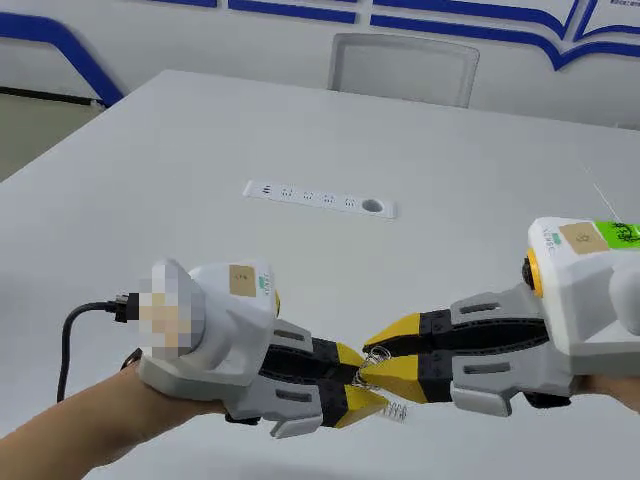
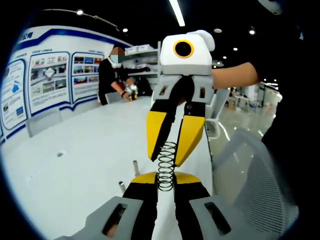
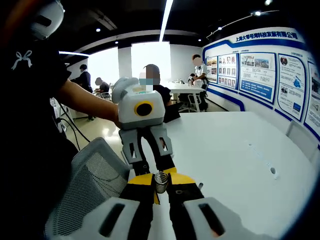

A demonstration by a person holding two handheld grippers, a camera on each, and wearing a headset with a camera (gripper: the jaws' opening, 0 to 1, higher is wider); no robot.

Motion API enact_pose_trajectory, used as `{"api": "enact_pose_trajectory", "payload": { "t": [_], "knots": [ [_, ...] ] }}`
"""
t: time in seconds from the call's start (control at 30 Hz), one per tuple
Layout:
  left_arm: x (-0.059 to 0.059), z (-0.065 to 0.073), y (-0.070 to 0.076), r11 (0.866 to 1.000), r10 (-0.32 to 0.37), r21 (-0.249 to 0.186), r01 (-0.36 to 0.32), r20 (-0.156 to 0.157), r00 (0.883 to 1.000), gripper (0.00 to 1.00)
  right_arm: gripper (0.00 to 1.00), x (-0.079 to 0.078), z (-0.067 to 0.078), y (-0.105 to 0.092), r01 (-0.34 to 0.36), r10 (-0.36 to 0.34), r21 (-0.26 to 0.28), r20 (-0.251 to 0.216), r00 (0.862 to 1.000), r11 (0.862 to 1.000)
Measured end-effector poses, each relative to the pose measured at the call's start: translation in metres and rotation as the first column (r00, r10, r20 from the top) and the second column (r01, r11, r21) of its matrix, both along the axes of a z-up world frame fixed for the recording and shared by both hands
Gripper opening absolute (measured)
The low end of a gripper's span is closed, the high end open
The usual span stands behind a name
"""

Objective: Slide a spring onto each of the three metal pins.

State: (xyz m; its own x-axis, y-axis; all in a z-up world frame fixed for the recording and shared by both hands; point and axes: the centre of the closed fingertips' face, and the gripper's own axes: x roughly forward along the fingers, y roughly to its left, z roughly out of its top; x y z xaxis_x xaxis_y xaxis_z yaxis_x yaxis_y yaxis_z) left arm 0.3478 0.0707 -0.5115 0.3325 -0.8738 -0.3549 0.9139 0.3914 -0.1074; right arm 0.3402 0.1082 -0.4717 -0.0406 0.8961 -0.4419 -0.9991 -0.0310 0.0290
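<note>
My left gripper [image 1: 362, 388] and right gripper [image 1: 378, 362] meet tip to tip low over the white table [image 1: 300, 130]. A small steel spring [image 1: 375, 356] spans the two sets of yellow tips. In the left gripper view the spring [image 2: 166, 165] rises from my left gripper [image 2: 165, 181] to between the right gripper's fingers [image 2: 192, 132]. In the right gripper view the spring [image 3: 160, 181] is seen end-on inside my right gripper [image 3: 160, 184]. Both grippers look shut on it. A second spring [image 1: 396, 410] lies just below the tips. Two short metal pins [image 2: 136, 167] [image 2: 121, 186] stand on the table.
A white power strip [image 1: 320, 198] lies mid-table, with a grey chair [image 1: 403, 65] behind the far edge. A black cable [image 1: 70, 340] trails from the left gripper. A mesh chair [image 3: 92, 185] stands close by, and people stand at a far table [image 3: 187, 89].
</note>
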Motion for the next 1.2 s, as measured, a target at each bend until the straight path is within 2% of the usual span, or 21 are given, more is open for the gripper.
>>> {"api": "enact_pose_trajectory", "payload": {
  "t": [0.03,0.1,0.2,0.33,0.43,0.5,0.57,0.63,0.73,0.83,0.93,0.97,1.0,1.03,1.2],
  "knots": [
    [-0.001,0.002,0.000,1.000,0.007,-0.016,-0.007,-0.026,1.000,0.12,0.11,-0.001,0.001,0.001,-0.001,0.001,0.006,-0.003,1.000,1.000],
    [0.003,0.007,0.003,1.000,0.019,-0.020,-0.018,0.021,1.000,0.13,0.11,0.000,0.006,0.003,0.004,-0.004,0.023,-0.010,1.000,1.000],
    [0.008,0.010,0.007,0.998,0.044,-0.042,-0.043,0.011,0.999,0.19,0.11,0.005,0.008,0.003,0.009,-0.009,0.017,-0.001,1.000,1.000],
    [0.013,0.009,0.013,0.997,0.069,-0.046,-0.068,0.013,0.998,0.27,0.11,0.013,0.010,0.003,0.021,-0.021,0.004,0.022,1.000,1.000],
    [0.016,0.007,0.018,0.996,0.086,-0.036,-0.085,0.011,0.996,0.29,0.11,0.017,0.013,0.003,0.033,-0.034,0.011,0.027,0.999,0.999],
    [0.016,0.005,0.021,0.995,0.094,-0.030,-0.094,0.008,0.996,0.35,0.11,0.019,0.014,0.003,0.038,-0.039,0.010,0.032,0.999,0.999],
    [0.019,0.003,0.026,0.994,0.112,-0.017,-0.111,0.036,0.993,0.42,0.11,0.021,0.013,0.001,0.045,-0.045,0.001,0.041,0.998,0.999],
    [0.022,0.001,0.031,0.991,0.131,-0.009,-0.131,0.038,0.991,0.51,0.11,0.024,0.010,-0.002,0.055,-0.054,-0.008,0.047,0.997,0.998],
    [0.026,-0.001,0.039,0.987,0.163,-0.001,-0.163,0.012,0.987,0.59,0.11,0.029,0.008,-0.008,0.071,-0.070,-0.013,0.045,0.996,0.997],
    [0.030,-0.002,0.046,0.985,0.175,0.009,-0.175,0.013,0.985,0.60,0.11,0.036,0.006,-0.014,0.097,-0.096,-0.021,0.050,0.994,0.995],
    [0.033,0.002,0.050,0.984,0.175,-0.011,-0.175,0.018,0.984,0.60,0.11,0.044,0.006,-0.019,0.118,-0.117,-0.025,0.058,0.991,0.993],
    [0.034,0.003,0.051,0.984,0.178,-0.014,-0.177,0.025,0.984,0.62,0.11,0.046,0.005,-0.021,0.124,-0.122,-0.025,0.059,0.991,0.992],
    [0.036,0.004,0.053,0.983,0.182,-0.014,-0.181,0.046,0.982,0.66,0.11,0.051,0.005,-0.025,0.132,-0.130,-0.027,0.058,0.990,0.991],
    [0.037,0.004,0.055,0.983,0.183,-0.012,-0.183,0.048,0.982,0.68,0.11,0.053,0.005,-0.027,0.139,-0.137,-0.027,0.061,0.989,0.990],
    [0.039,0.005,0.065,0.982,0.189,-0.022,-0.188,0.038,0.981,0.74,0.11,0.074,0.000,-0.045,0.202,-0.198,-0.045,0.076,0.977,0.978]
  ]
}}
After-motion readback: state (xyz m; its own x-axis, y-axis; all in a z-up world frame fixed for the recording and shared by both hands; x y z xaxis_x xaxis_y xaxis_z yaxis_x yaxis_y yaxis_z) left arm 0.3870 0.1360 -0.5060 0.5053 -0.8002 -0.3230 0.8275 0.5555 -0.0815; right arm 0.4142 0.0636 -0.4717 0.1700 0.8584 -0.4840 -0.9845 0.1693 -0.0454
